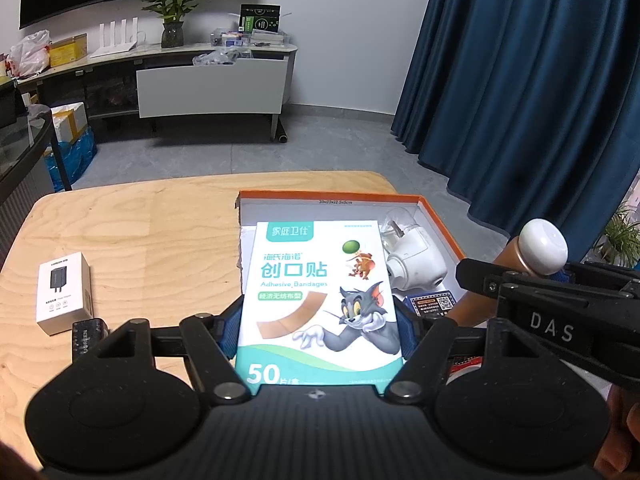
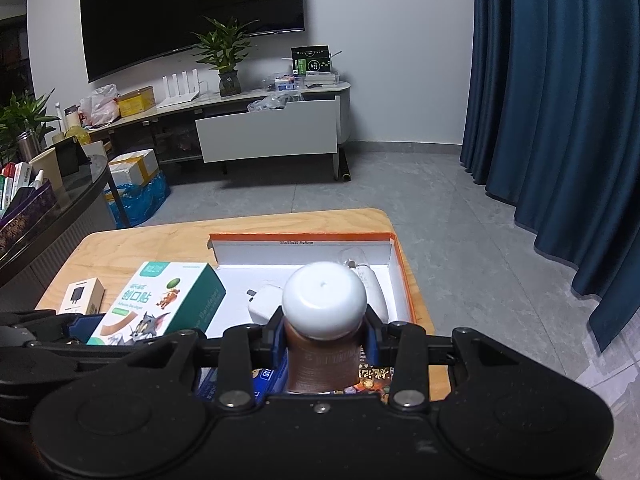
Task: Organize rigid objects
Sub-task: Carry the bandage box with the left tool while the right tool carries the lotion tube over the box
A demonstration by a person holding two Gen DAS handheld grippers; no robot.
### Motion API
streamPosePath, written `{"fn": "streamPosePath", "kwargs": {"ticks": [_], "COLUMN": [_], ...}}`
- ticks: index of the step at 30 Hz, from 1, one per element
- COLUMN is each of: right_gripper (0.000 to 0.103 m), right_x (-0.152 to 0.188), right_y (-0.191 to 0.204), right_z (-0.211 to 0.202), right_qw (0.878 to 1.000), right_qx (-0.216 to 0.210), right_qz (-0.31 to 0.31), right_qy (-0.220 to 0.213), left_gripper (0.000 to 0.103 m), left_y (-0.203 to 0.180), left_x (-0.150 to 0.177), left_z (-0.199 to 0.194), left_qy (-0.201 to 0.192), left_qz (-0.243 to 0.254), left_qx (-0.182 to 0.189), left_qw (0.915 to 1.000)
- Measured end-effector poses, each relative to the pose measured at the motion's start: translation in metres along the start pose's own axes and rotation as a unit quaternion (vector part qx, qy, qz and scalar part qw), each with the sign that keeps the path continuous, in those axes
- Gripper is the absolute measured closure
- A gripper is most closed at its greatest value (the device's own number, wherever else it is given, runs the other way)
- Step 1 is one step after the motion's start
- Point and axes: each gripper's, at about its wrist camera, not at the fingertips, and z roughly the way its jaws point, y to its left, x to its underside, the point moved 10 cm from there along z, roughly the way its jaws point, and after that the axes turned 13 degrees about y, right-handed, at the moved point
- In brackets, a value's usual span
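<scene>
Fingers (image 1: 404, 330) of the left gripper clamp the bandage box (image 1: 320, 300), the right's (image 2: 370, 336) the brown bottle (image 2: 322, 344); lower each flat into the orange tray (image 2: 404, 276) ahead.

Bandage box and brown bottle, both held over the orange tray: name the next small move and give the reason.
Probably lower the bandage box into the orange tray first. The left hand-held gripper holds it above the tray's bare left side, while the right hand-held gripper grips the brown bottle over the white device and card packs, where room looks tighter.
</scene>
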Motion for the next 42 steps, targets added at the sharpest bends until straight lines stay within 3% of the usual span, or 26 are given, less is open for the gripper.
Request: {"fn": "streamPosePath", "kwargs": {"ticks": [42], "right_gripper": [0.057], "right_x": [-0.004], "right_y": [0.002], "right_z": [-0.017], "right_qw": [1.000], "right_qx": [-0.002], "right_qz": [-0.010], "right_qy": [-0.003], "left_gripper": [0.031], "left_y": [0.004], "left_x": [0.000], "left_z": [-0.013], "left_qy": [-0.019], "left_qz": [-0.006], "left_qx": [0.002], "left_qw": [0.9998]}}
